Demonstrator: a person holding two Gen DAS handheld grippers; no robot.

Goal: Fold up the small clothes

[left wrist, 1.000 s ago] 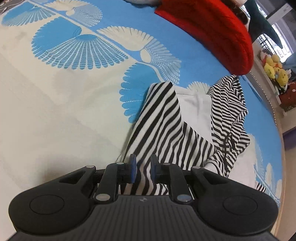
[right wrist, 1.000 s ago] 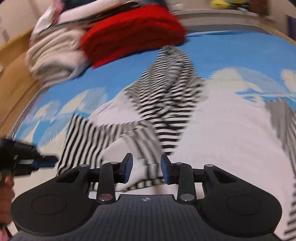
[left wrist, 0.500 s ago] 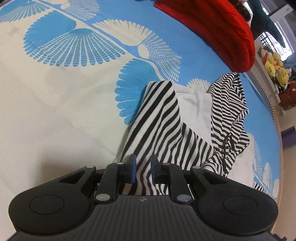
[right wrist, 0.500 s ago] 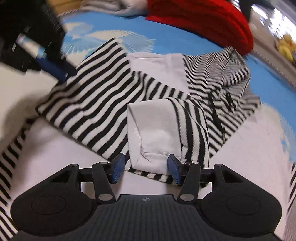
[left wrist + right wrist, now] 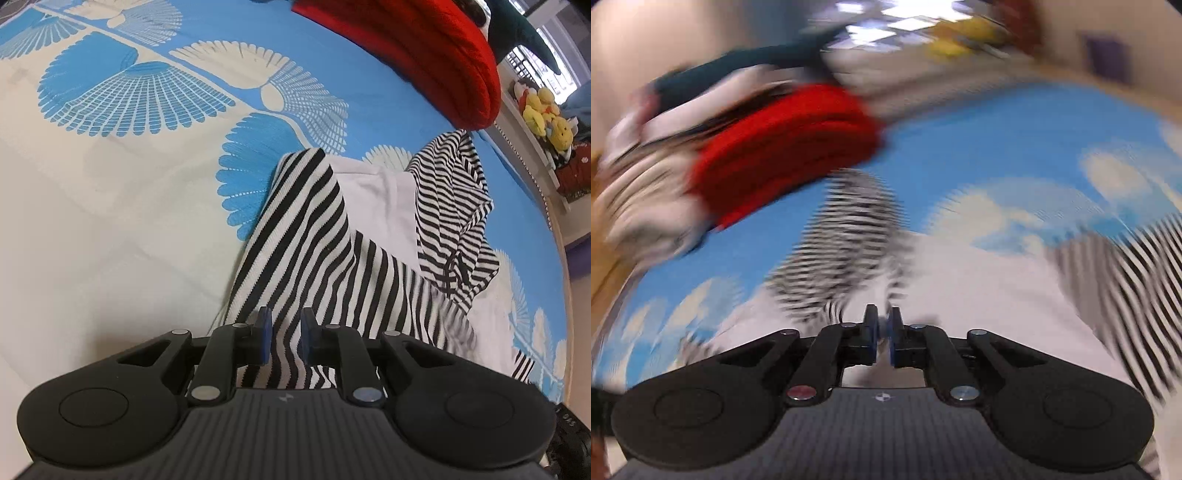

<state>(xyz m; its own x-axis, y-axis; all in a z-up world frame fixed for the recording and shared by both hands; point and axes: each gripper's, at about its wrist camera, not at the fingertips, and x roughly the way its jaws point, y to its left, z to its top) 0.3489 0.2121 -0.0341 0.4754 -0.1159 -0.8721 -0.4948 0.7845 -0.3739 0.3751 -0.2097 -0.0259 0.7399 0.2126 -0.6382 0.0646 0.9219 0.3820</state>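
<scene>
Pinching a bunched edge of the striped garment (image 5: 295, 258), the left gripper (image 5: 284, 334) has its jaws nearly closed with black-and-white knit filling the gap between the blue pads, and the rest of the cloth runs away ahead of it and off to its right across the blue and cream bedspread (image 5: 110, 184). The right gripper (image 5: 882, 332) has just clamped fully together; its view is badly smeared, so I cannot tell whether any fabric is caught between its pads, though striped cloth lies just ahead of its tips. That is the main risk as I judge it: if the right pinch is empty or only catches a thread, a pull would lift one side alone, leaving the fold skewed or dragging the whole garment across the cover. A fast sweep could also tug the knit out of the left pinch, or carry it into the red folded pile (image 5: 424, 48) well ahead.
</scene>
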